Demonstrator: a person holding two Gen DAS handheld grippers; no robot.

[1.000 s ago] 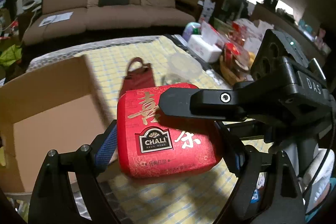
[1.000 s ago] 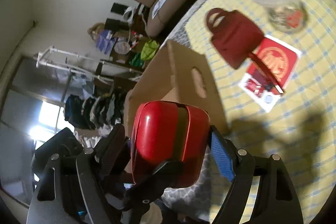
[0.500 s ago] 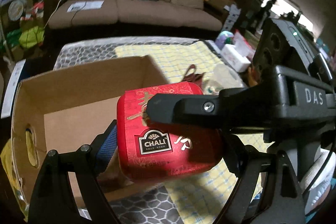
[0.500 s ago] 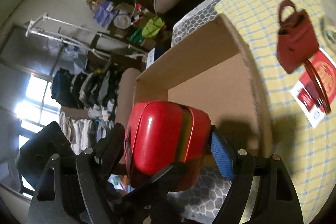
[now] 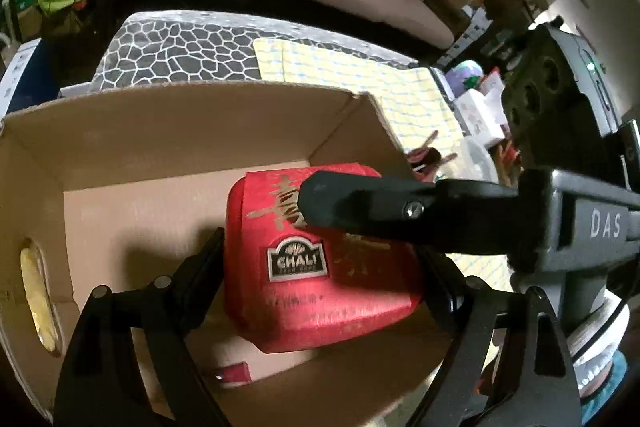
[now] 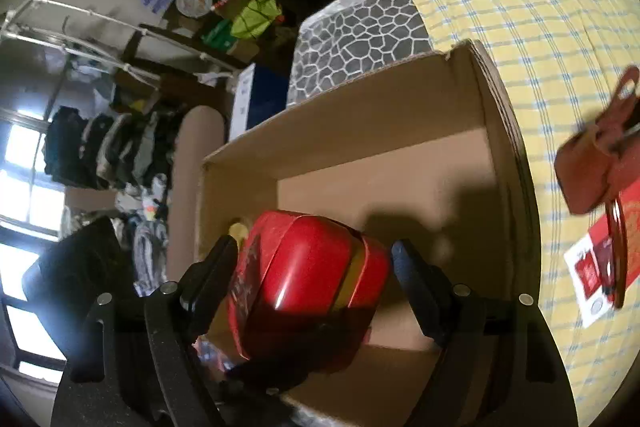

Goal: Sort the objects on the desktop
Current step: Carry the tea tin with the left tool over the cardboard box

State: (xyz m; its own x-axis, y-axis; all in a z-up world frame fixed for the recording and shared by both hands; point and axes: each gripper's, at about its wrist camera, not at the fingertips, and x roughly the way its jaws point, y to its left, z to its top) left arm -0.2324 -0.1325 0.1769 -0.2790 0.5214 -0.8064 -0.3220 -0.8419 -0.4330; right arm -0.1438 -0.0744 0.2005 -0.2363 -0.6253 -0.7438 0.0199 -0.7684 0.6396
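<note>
Red tin (image 5: 320, 259), square with gold lettering and a CHALI badge, hangs above the open floor of a cardboard box (image 5: 168, 131) in the left wrist view. Left tongs (image 5: 320, 267) clamp it across its two sides, jaws spread wide around it and angled steeply down. A black finger (image 5: 360, 205) of the right tongs lies across the tin's lid from the right. Likely trouble: with two tools sharing one tin, uneven letting go could twist it, so it falls on an edge or strikes the box wall close on its right. Something small and red (image 5: 234, 373) already lies on the box floor below, and the tin could land on it and sit crooked. In the right wrist view, the tin (image 6: 316, 275) shows its glossy rounded side, over the box's (image 6: 360, 107) near left corner. Right tongs (image 6: 316, 291) sit wide apart, angled down; the left pad seems to touch the tin, while the right one looks just clear, so I cannot tell whether this grip is firm. On the yellow checked tabletop (image 6: 520, 7), a dark red bag (image 6: 600, 155) and a red card (image 6: 600, 267) remain outside the box.
</note>
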